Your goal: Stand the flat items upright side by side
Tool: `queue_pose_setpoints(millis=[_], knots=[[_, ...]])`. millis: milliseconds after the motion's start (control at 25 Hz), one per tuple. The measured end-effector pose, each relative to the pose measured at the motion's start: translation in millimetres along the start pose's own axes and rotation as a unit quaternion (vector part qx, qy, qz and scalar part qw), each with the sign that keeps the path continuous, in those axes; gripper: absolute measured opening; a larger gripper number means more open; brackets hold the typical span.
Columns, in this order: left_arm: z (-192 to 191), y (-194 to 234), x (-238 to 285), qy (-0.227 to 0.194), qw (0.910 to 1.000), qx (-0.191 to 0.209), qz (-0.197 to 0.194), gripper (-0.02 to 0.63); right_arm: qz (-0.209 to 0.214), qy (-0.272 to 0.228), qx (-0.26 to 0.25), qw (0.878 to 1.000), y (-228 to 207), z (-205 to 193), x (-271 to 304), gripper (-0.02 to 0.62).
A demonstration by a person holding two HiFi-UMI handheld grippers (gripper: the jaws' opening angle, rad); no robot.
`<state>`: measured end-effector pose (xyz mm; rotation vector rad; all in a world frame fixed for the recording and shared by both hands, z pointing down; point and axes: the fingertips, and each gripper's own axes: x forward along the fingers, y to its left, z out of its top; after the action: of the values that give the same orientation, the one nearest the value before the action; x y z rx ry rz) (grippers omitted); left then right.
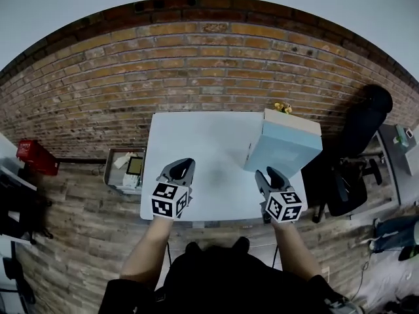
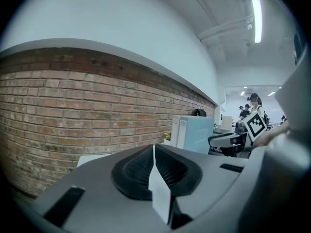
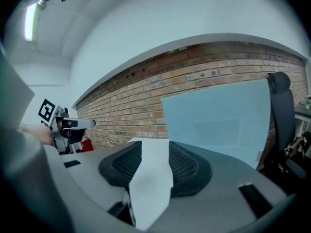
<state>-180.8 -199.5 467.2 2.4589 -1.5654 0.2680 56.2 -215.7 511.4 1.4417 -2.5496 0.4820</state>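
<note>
The person stands at the near edge of a white table (image 1: 196, 142) that is pushed up against a brick wall (image 1: 196, 64), holding one tool in each hand just above the tabletop.

The left tongs (image 1: 184, 165) hover over the near left part of the table with their jaws pressed together and nothing between them. The right tongs (image 1: 271, 174) hover over the near right part. Their jaws stand a little apart, with only bare tabletop showing through the gap.

A tall light-blue flat item (image 1: 285, 150) stands upright at the far right corner of the table, just ahead of the right tongs and not touching them. I can't tell from here whether it is a single piece or several pressed side by side. Something small and yellow (image 1: 283, 107) peeks out behind its top edge.

A black office chair (image 1: 357, 136) sits off the table's right edge. A grey bin (image 1: 114, 169) sits off the left edge, with a red basket (image 1: 36, 157) farther left on the floor.
</note>
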Motion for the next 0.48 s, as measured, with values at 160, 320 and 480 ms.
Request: queue_pose_setpoints(millis=[160,320,480], knots=[[13,30,-35,-0.013,0.9999,-0.003,0.007,0.018,0.011,-0.027,-0.022,0.999,40,28,9,0.087],[26,46,-63,-0.016,0.9997,0.019,0.002,0.017,0.036,-0.045,-0.037,0.998,73,48,5,0.015],[38,59,-80,-0.018,0.9995,0.026,0.005,0.017,0.061,-0.065,-0.048,0.995,93,75,-3,0.015]])
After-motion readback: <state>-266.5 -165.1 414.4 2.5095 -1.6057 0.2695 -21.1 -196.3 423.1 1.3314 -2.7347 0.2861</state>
